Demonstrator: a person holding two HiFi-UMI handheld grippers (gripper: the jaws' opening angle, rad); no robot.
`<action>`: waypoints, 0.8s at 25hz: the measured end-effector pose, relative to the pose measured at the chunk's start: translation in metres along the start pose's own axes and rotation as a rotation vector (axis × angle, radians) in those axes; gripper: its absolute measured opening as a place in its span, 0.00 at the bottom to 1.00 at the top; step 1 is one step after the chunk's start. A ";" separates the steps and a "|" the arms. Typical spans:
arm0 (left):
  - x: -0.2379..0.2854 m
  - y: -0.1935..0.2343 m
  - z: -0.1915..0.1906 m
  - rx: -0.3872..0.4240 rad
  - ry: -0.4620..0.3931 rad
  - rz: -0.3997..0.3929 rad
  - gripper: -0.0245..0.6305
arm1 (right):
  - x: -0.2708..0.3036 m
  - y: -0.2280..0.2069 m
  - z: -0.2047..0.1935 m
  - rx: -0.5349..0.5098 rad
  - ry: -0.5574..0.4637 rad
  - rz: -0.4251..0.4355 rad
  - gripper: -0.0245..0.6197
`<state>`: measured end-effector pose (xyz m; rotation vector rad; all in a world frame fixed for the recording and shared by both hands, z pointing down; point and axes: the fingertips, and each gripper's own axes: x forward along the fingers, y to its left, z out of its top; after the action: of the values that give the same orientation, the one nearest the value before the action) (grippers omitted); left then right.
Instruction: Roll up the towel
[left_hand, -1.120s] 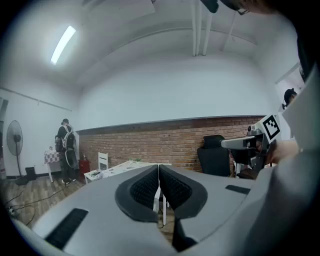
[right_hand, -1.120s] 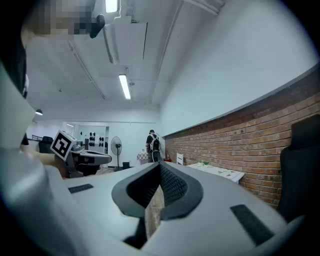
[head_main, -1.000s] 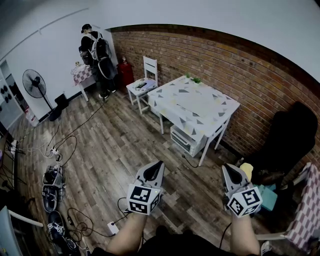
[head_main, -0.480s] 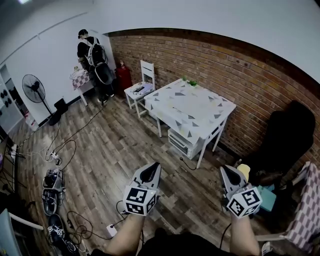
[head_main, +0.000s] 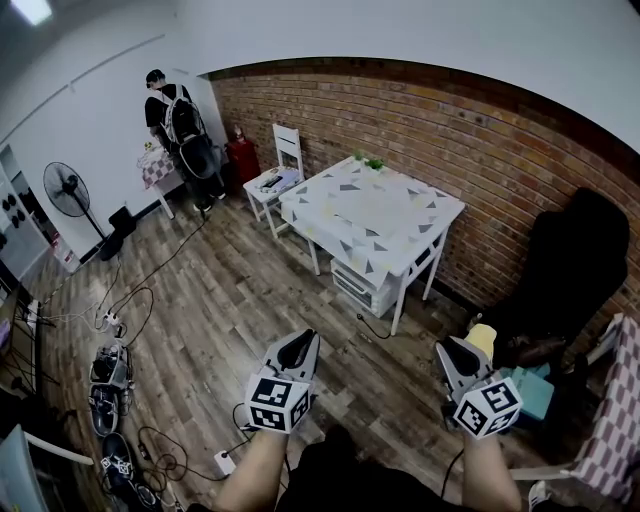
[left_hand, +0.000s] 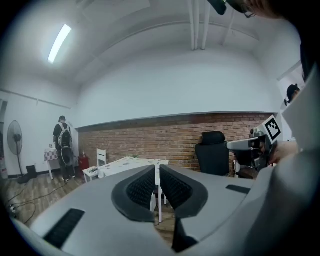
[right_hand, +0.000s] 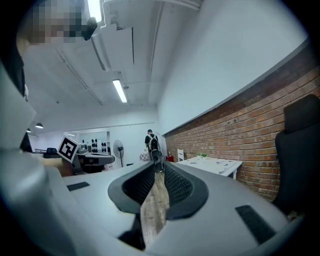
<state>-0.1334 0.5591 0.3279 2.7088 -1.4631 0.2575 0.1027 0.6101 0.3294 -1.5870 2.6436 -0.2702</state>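
No towel shows in any view. Both grippers are held out in the air above the wooden floor, pointing toward a white table with a triangle pattern (head_main: 372, 213). My left gripper (head_main: 303, 343) is shut and holds nothing; in its own view the pads (left_hand: 145, 186) stand almost together, aimed at the table (left_hand: 131, 162). My right gripper (head_main: 448, 351) is opening, and only floor shows in the gap between its pads (right_hand: 176, 186). Nothing is between them. The right gripper (right_hand: 158, 166) points down the room.
A person with a backpack (head_main: 176, 122) stands at a small table far left. A white chair (head_main: 276, 178), a floor fan (head_main: 66, 189), a black office chair (head_main: 566, 268), and a drawer box (head_main: 366, 286) under the table are around. Cables and shoes (head_main: 110, 368) litter the left floor.
Both grippers have sunk a little in the head view. The table and the person have slid toward the upper left as the view shifted.
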 end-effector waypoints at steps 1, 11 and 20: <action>0.005 0.001 -0.004 -0.008 0.006 0.001 0.07 | 0.002 -0.003 -0.005 0.001 0.014 -0.001 0.15; 0.106 0.048 -0.042 -0.087 0.063 -0.026 0.19 | 0.086 -0.058 -0.032 -0.012 0.130 -0.014 0.14; 0.234 0.129 -0.032 -0.106 0.080 -0.101 0.19 | 0.230 -0.105 -0.026 -0.030 0.222 -0.037 0.13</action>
<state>-0.1191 0.2992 0.3953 2.6450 -1.2772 0.2716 0.0822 0.3625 0.3841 -1.7089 2.7934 -0.4353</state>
